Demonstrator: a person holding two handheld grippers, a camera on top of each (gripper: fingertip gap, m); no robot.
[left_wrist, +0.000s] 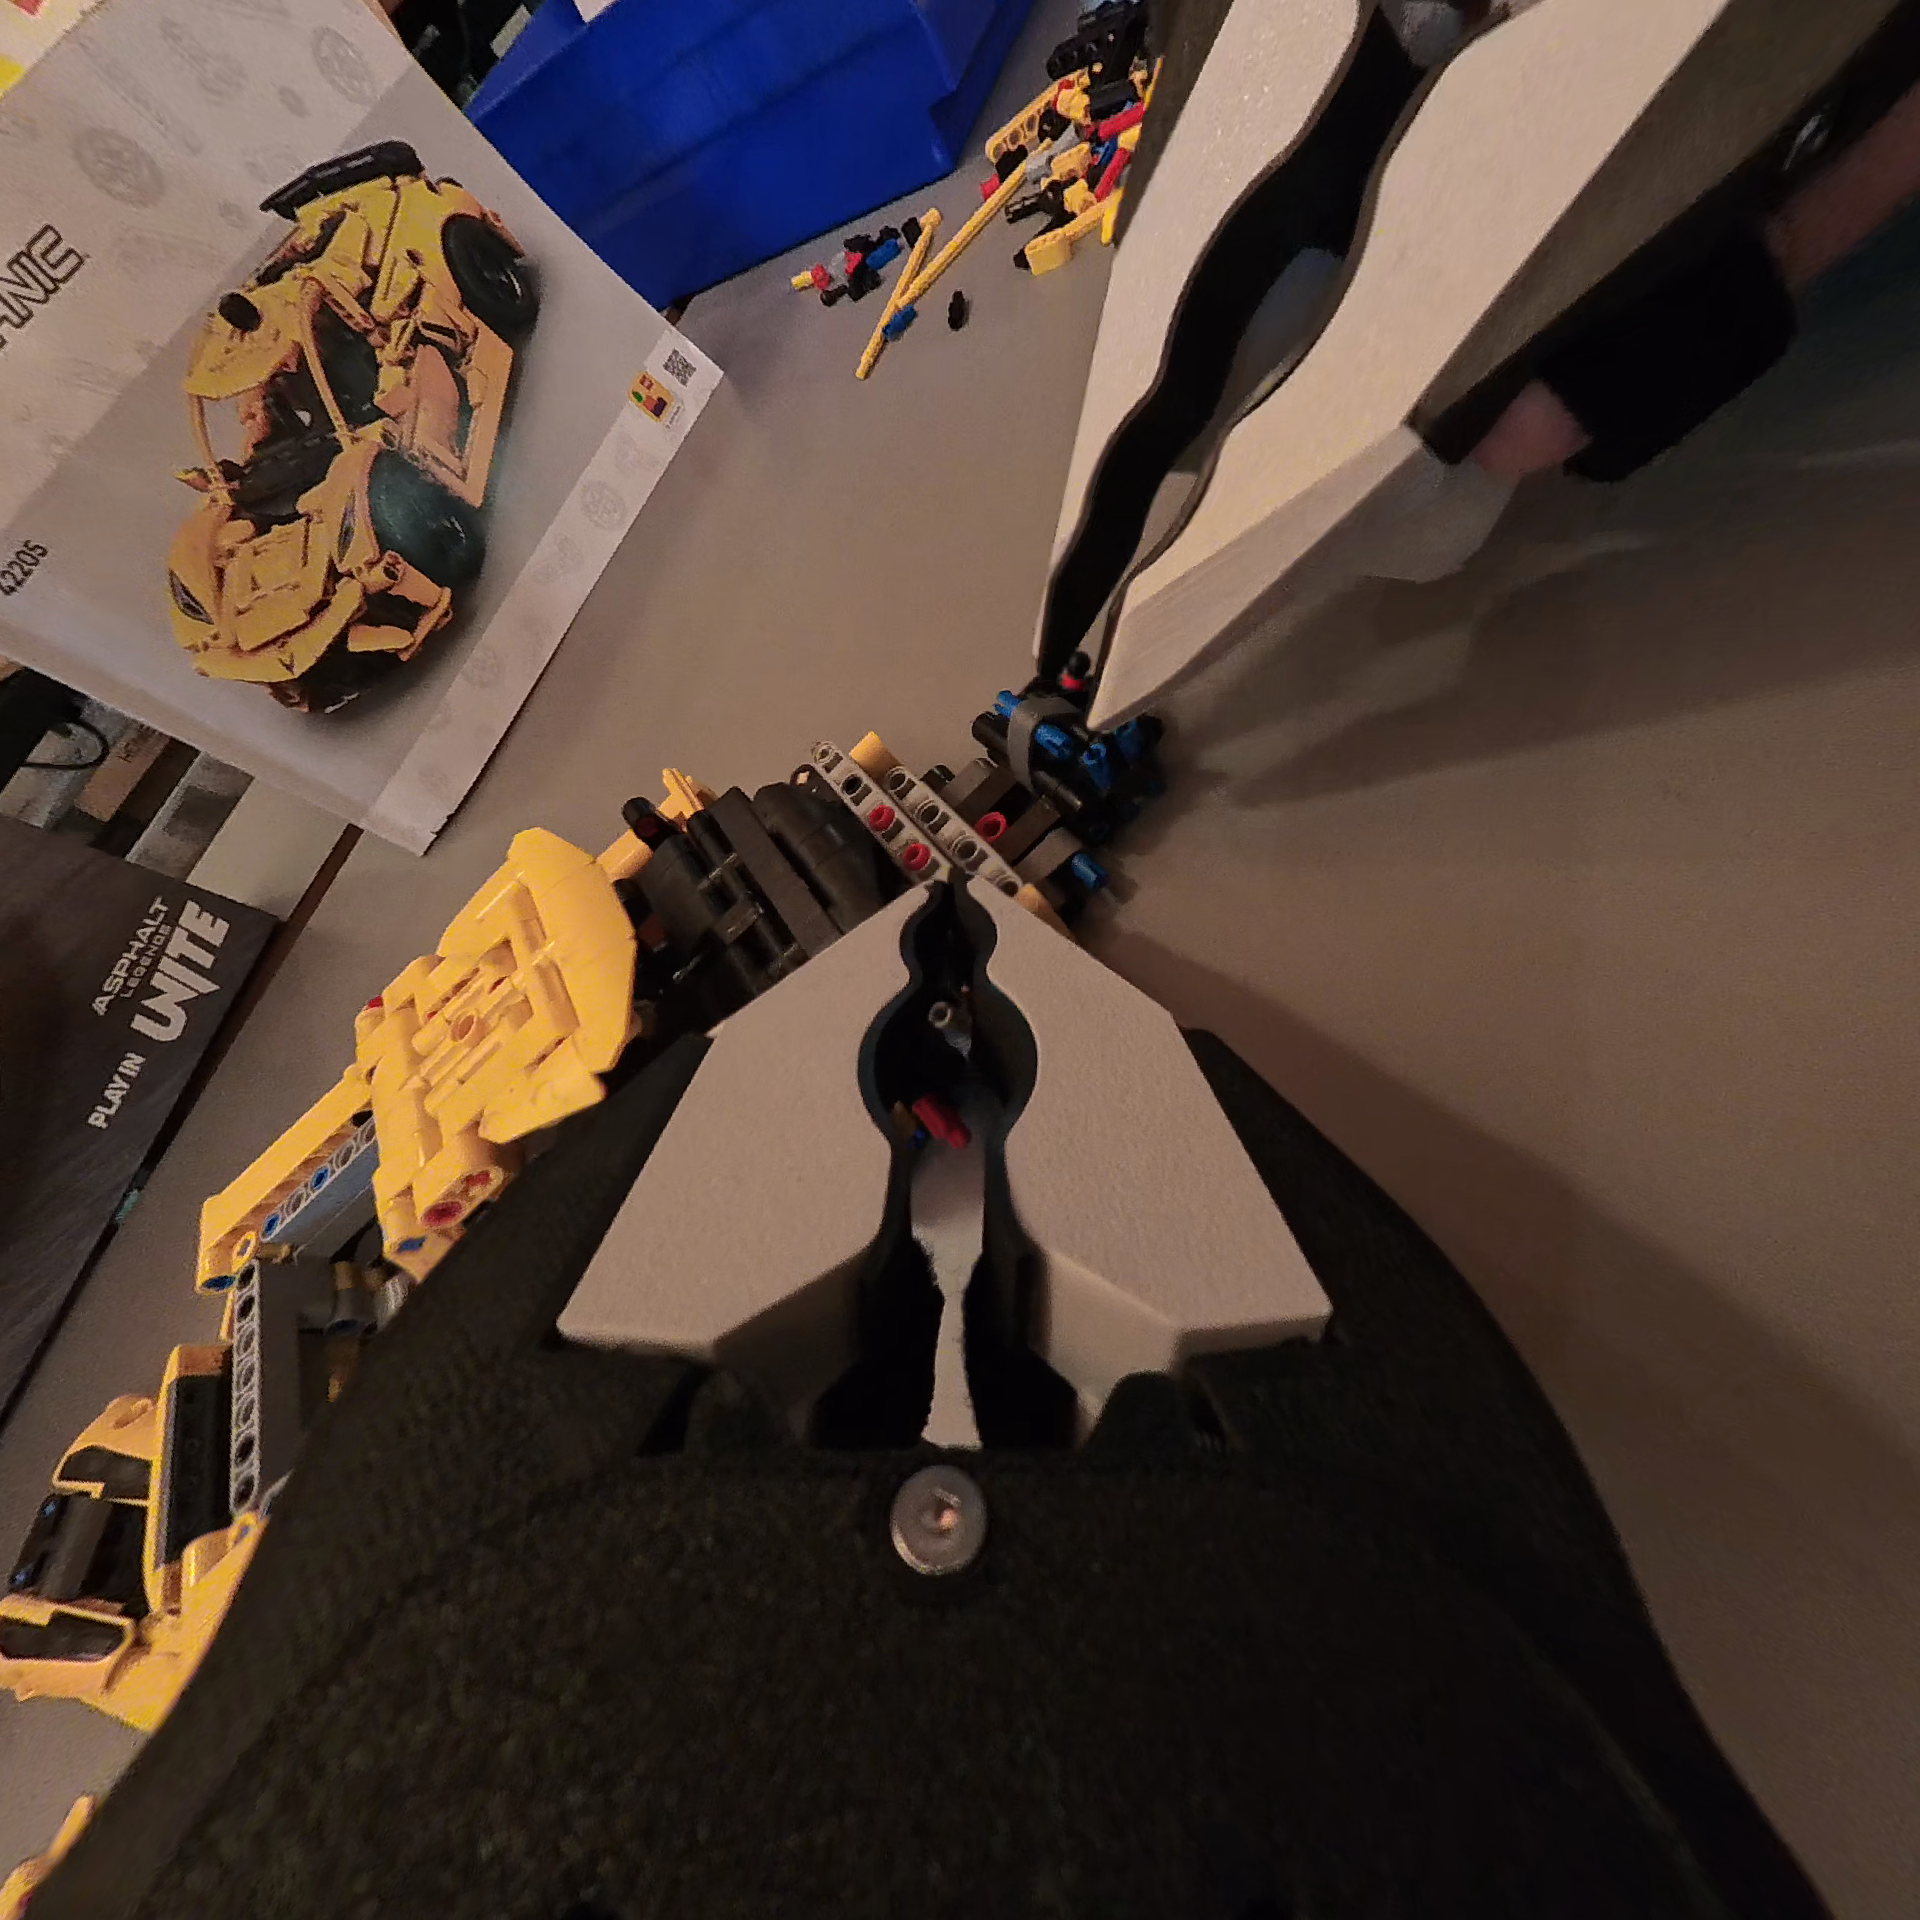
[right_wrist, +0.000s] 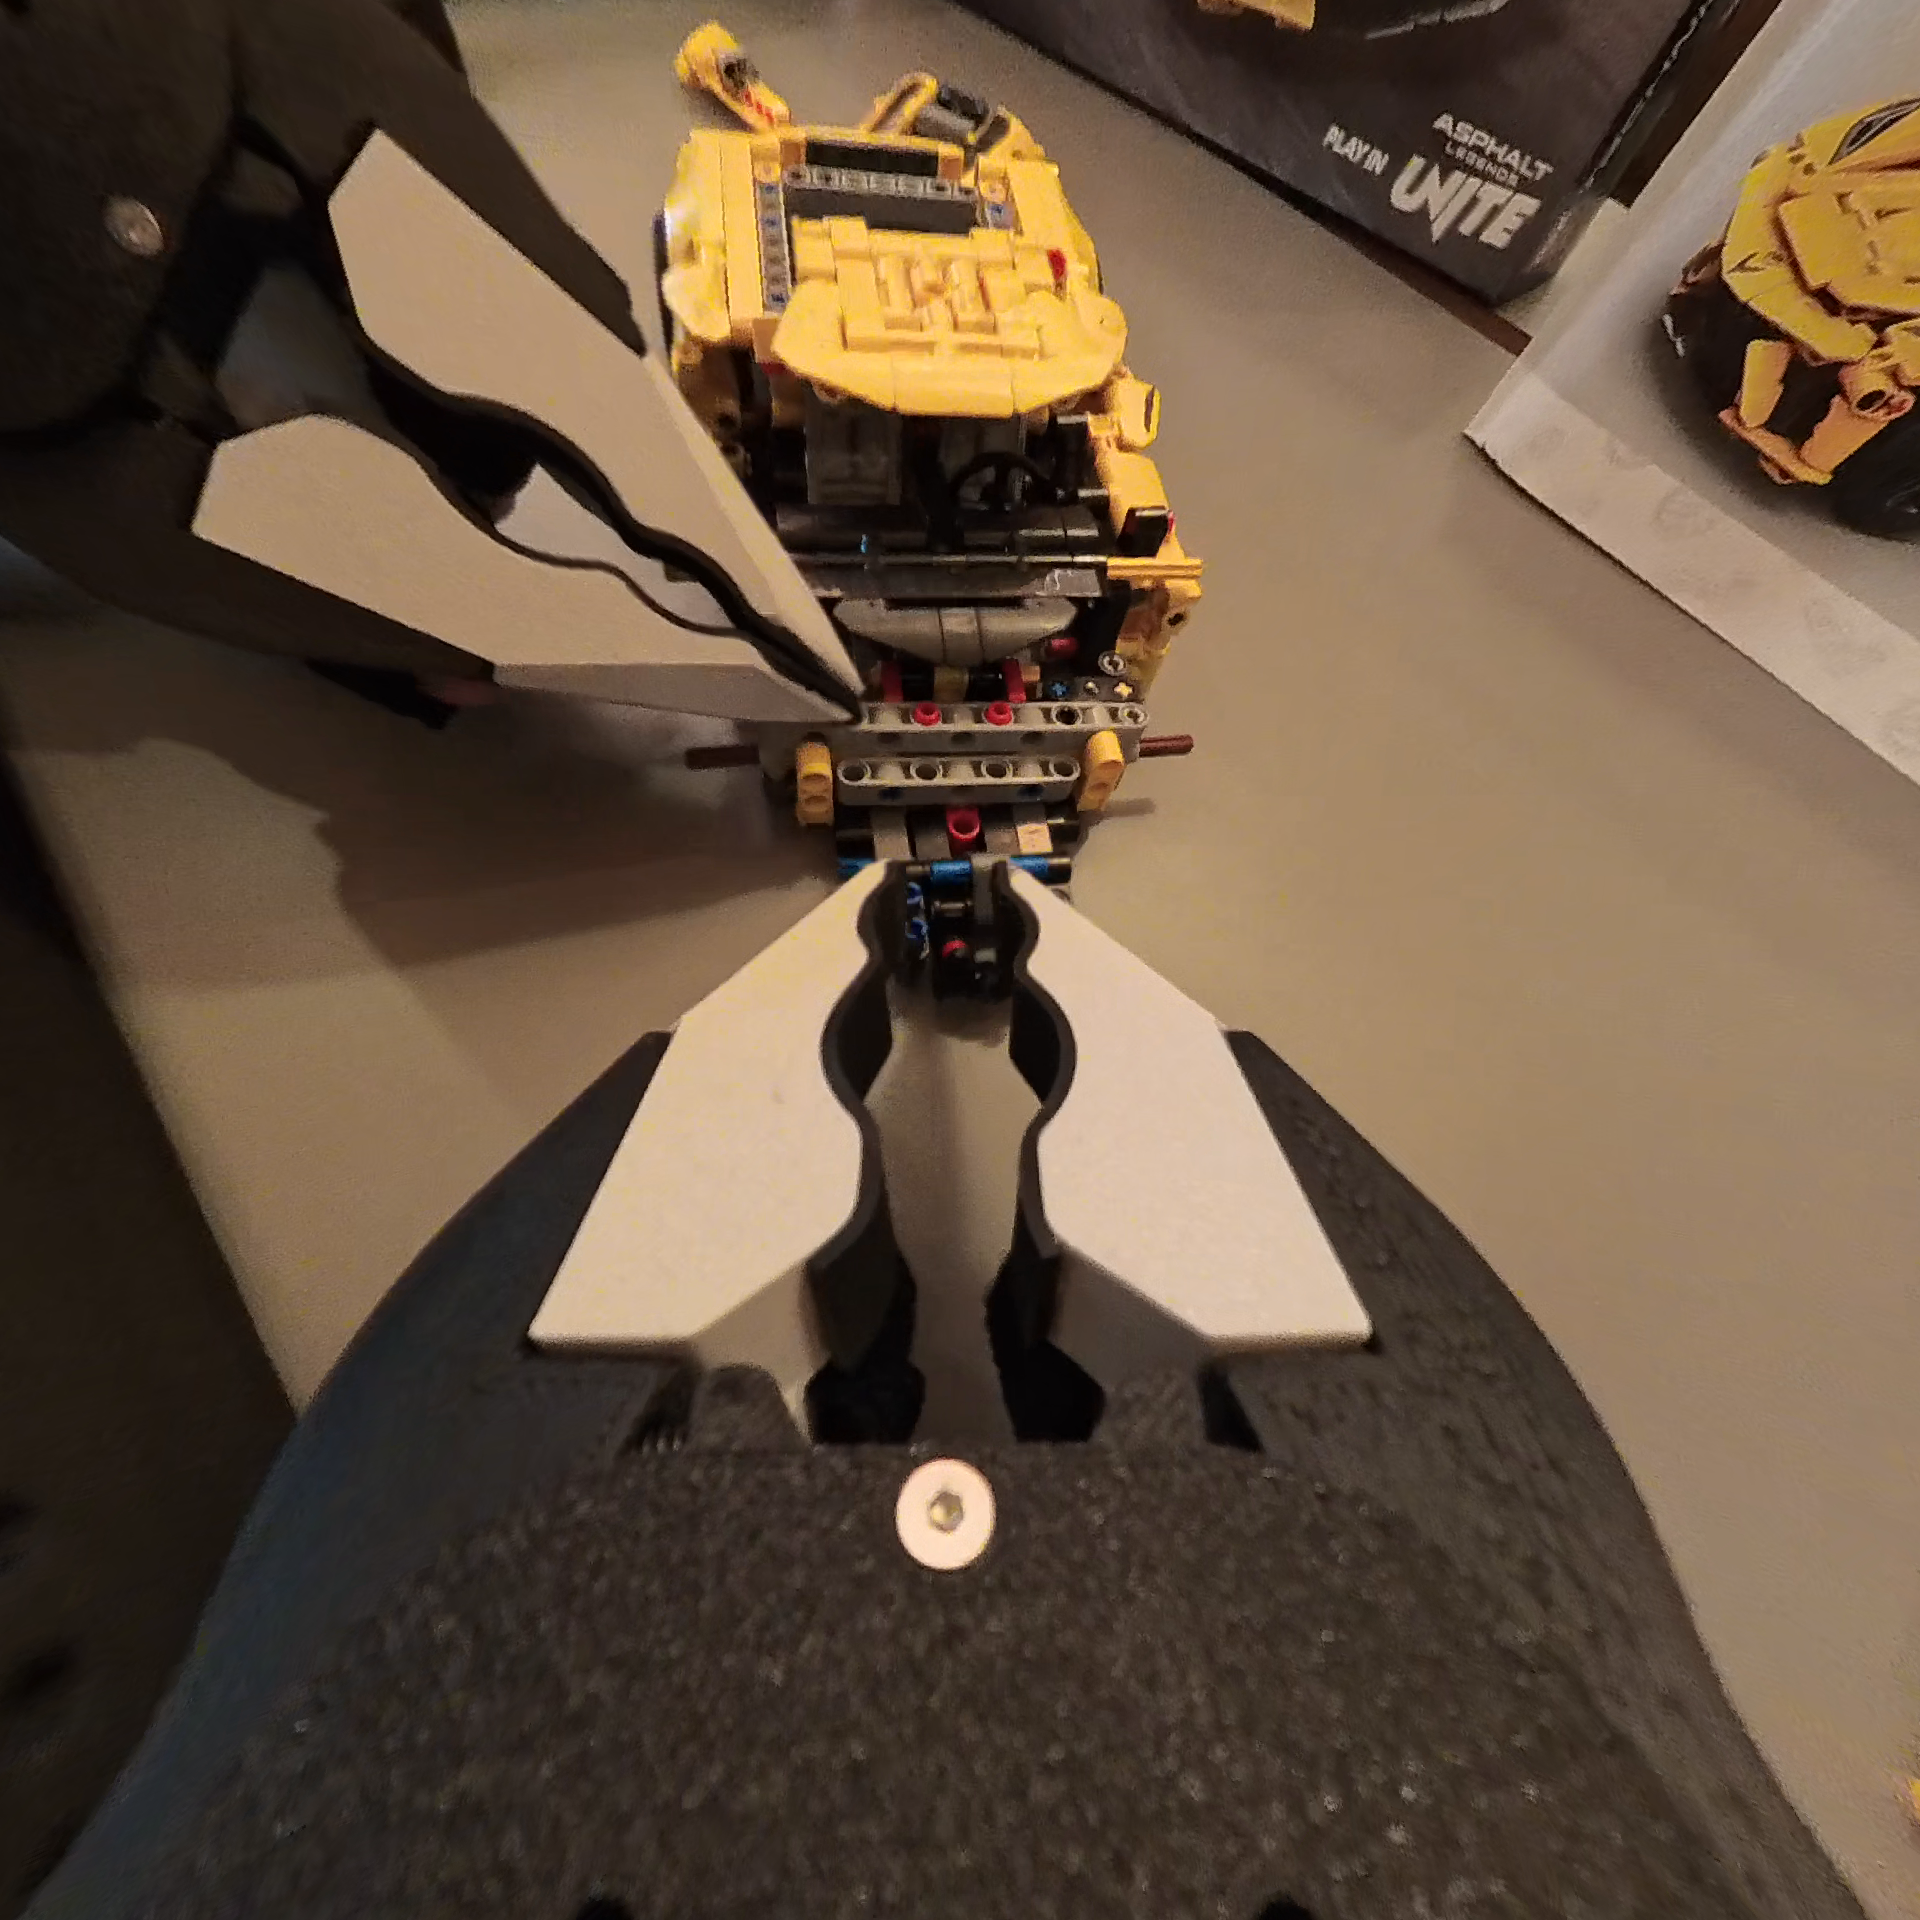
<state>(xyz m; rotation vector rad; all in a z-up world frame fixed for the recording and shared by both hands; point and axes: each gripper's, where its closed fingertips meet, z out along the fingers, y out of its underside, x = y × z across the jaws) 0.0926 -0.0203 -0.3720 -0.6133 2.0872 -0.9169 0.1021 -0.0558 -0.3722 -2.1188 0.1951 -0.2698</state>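
Yellow brick car (right_wrist: 914, 343), part-built, sits mid tabletop (right_wrist: 1455, 935). Right tongs (right_wrist: 951, 883) clenched on black/blue bit at car's near end. Left tongs (left_wrist: 951, 894) pinched w/ tips against grey beam (right_wrist: 987, 717) on car's chassis; can't tell if actually gripping. Booklet (left_wrist: 343, 416), blue bin (left_wrist: 748, 114), loose parts (left_wrist: 1039, 156) further off.

Right gripper (right_wrist: 943, 896) jaws on car model (right_wrist: 914, 343) end.

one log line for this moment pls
left gripper: shut on grey beam | right gripper: shut on black end piece | yellow model car: on table
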